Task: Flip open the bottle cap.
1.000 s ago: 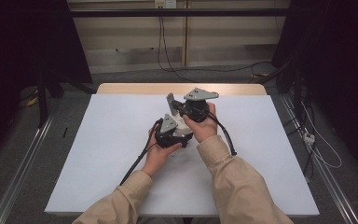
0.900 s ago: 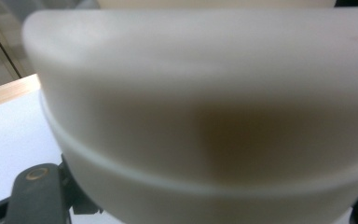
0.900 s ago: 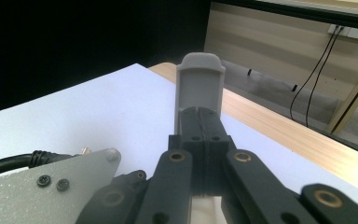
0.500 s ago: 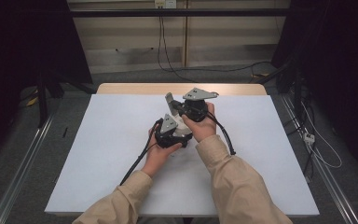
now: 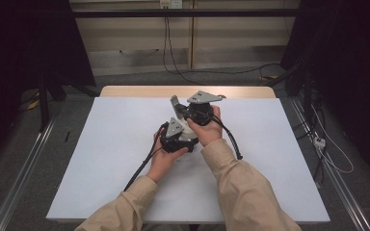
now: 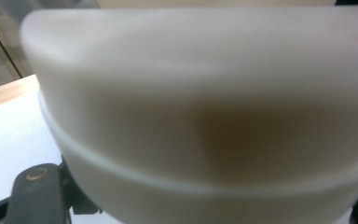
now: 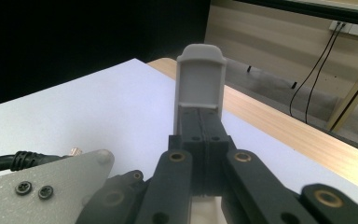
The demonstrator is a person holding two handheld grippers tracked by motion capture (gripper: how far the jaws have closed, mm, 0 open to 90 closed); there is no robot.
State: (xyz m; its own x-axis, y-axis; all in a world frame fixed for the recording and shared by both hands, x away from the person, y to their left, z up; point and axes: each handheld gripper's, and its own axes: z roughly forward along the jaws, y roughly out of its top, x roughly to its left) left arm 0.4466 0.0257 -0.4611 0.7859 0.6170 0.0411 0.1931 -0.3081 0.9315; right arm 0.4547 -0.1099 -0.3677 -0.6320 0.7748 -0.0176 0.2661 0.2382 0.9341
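The white pot sits mid-tabletop, hard against the left claw and just below the right claw. The left claw is drawn narrow, but I cannot tell whether its pads pinch the pot's wall. The right claw is closed flat, pads together, holding nothing and pointing up and away. The step looks like steadying the pot, so it would be best to confirm the left grip first, then spread the right claw before bringing it down. Count: one pot, two claws, two hands.
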